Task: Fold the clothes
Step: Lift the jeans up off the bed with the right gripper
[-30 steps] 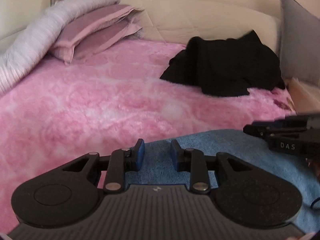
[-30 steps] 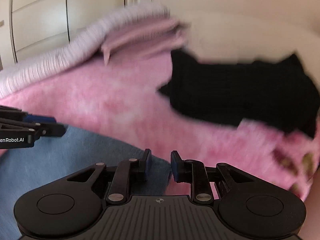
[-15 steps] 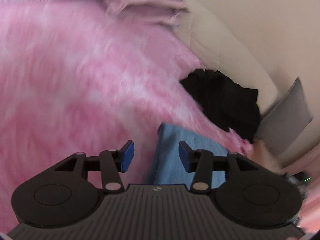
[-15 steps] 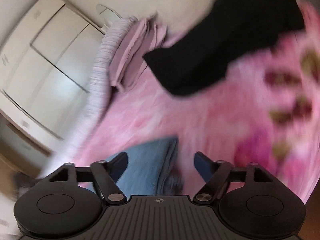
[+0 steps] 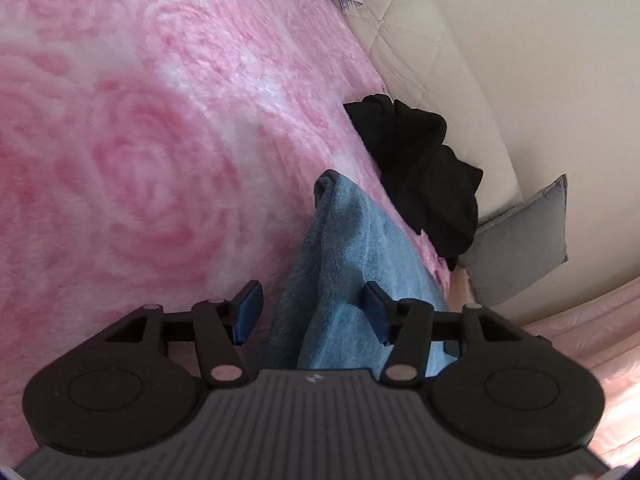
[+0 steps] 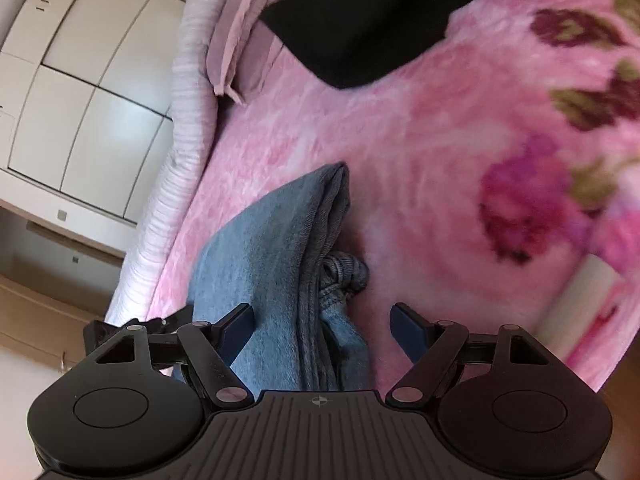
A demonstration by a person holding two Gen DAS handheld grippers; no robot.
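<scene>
One pink blanket (image 5: 140, 160) spreads ahead of both sets of fingers and under everything else. One black garment (image 5: 420, 168) lies heaped well beyond the fingertips, untouched. One blue folded garment (image 5: 352, 264) lies on the blanket with its long axis running straight away from the fingers, its near end passing between them in both views. The left gripper (image 5: 312, 312) stands with jaws apart, the cloth between them and toward the right finger. The right gripper (image 6: 322, 330) is spread wider, the stacked fold edges (image 6: 320, 264) between its fingers, toward the left one. Neither pinches anything. Both look equally near; either could close on the near end
</scene>
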